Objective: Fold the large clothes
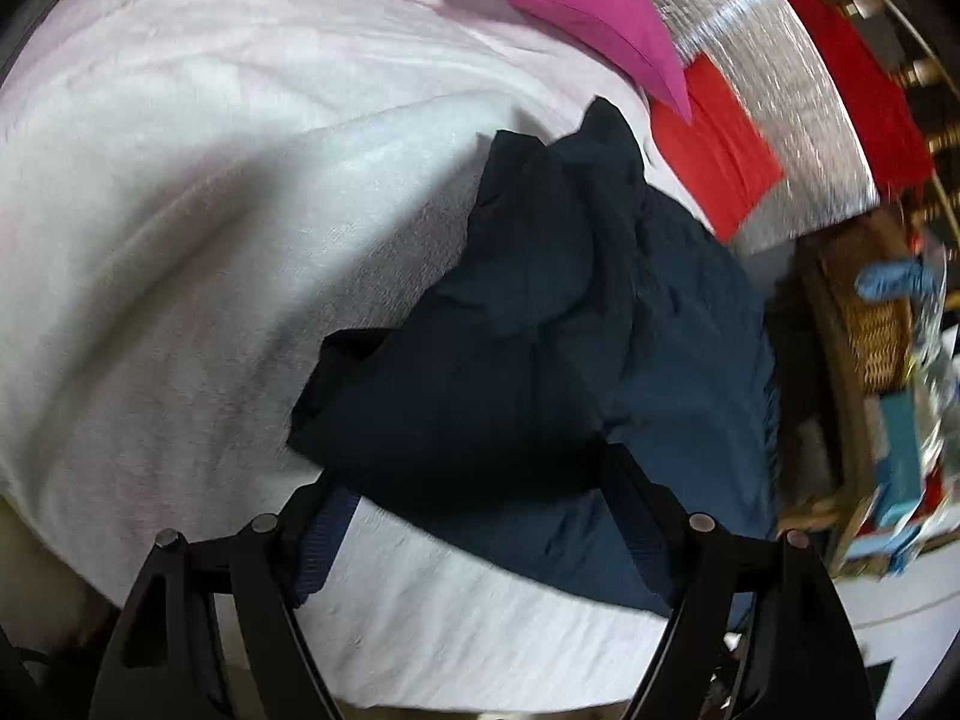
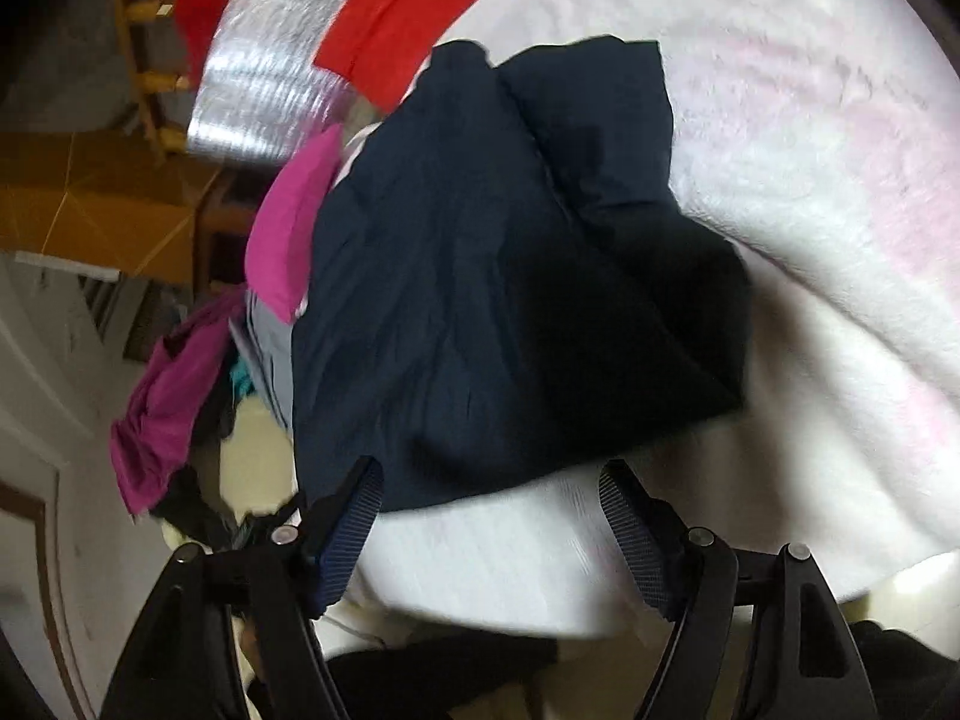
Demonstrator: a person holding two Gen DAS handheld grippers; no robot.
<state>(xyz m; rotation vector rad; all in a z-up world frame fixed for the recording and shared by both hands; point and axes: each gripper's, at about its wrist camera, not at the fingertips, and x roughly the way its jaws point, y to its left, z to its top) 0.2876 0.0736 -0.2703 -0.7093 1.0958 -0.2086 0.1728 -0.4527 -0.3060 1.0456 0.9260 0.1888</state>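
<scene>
A dark navy garment [image 1: 558, 324] lies bunched and roughly folded on a white fleece blanket [image 1: 180, 240] over the bed. In the right wrist view the same garment [image 2: 480, 276] lies on the blanket [image 2: 810, 180]. My left gripper [image 1: 474, 498] is open, its fingers spread at the garment's near edge, holding nothing. My right gripper [image 2: 492, 492] is open too, its fingers on either side of the garment's near hem, holding nothing.
A magenta cloth [image 1: 588, 6], a red cloth [image 1: 714, 144] and a silver foil mat [image 1: 780, 90] lie beyond the garment. A wicker basket [image 1: 876, 336] stands at the right. In the right wrist view a pile of clothes [image 2: 174, 402] lies at the left, by wooden furniture [image 2: 90, 204].
</scene>
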